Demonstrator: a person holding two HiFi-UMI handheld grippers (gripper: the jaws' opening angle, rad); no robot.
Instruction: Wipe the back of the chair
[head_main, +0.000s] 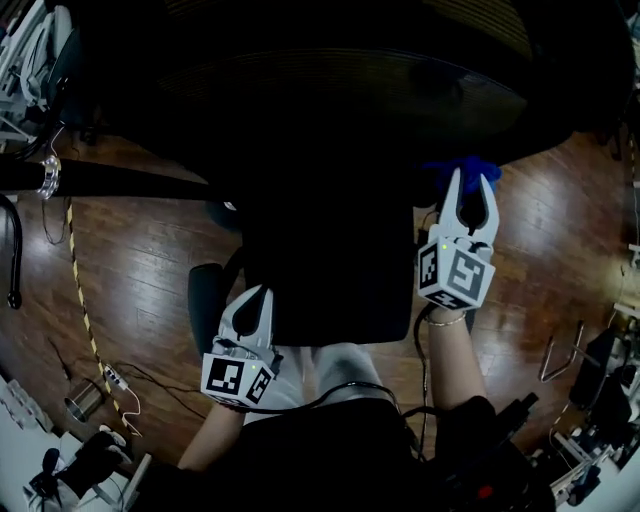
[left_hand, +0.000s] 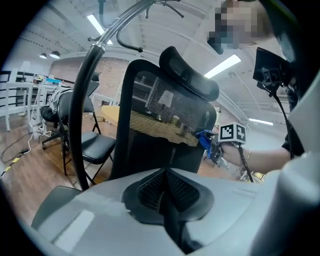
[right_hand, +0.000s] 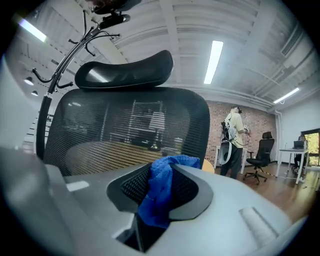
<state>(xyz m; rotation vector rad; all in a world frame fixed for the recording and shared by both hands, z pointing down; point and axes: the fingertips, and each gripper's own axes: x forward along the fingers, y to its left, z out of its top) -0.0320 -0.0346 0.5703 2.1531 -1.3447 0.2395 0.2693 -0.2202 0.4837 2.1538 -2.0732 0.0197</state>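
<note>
While the right gripper (head_main: 470, 188) clamps a blue cloth (right_hand: 159, 192), the left gripper (head_main: 258, 300) has closed jaws

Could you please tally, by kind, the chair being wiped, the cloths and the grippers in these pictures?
mesh chair: 1
blue cloth: 1
grippers: 2, the left gripper and the right gripper
total: 4
</note>
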